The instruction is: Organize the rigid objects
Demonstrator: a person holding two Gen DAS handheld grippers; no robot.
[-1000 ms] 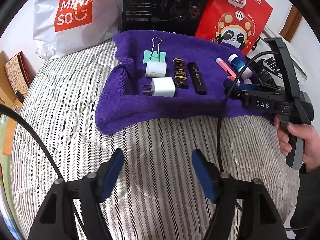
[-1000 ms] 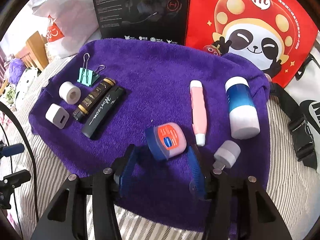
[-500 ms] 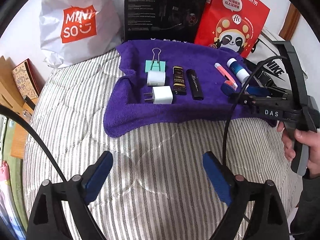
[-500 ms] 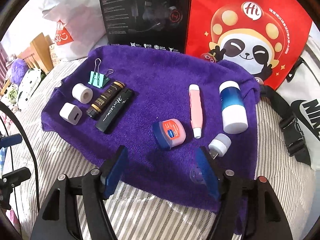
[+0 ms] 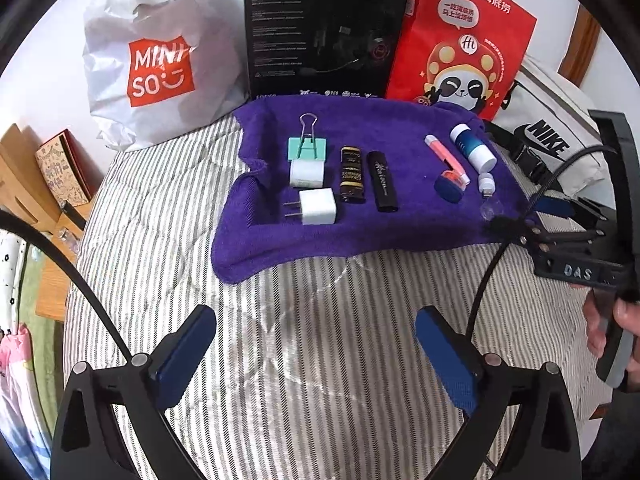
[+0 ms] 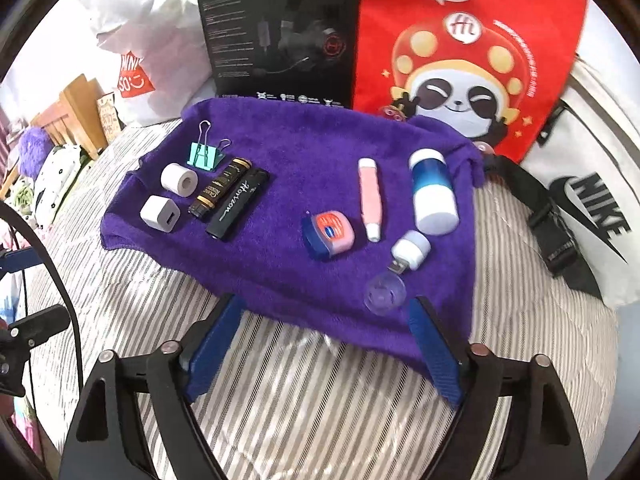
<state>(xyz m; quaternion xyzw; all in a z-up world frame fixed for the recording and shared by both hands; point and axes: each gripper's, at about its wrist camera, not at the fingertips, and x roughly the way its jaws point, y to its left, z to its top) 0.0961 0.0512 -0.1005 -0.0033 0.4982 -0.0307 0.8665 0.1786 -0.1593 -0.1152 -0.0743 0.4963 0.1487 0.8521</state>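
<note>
Items lie sorted in two groups on the purple towel (image 6: 288,152) on the bed: chargers, clip, lighters left; balm tin (image 6: 329,234), pink tube, bottles right. Both jaws just opened: left hand-held gripper (image 5: 316,356) and right hand-held gripper (image 6: 324,344) wide, empty. Task looks nearly finished.

On the towel (image 6: 288,152) you have 2 clusters. Left: the binder clip (image 6: 204,155) farthest back, the tape roll (image 6: 179,179) and charger (image 6: 160,213) before it, 2 tubes (image 6: 230,200) just right of them. Right: the balm tin (image 6: 329,233), pen (image 6: 369,198) and bottle (image 6: 433,192) side by side, the small cap (image 6: 411,249) nearest you. Bags and a box (image 6: 280,28) stand behind the towel.
</note>
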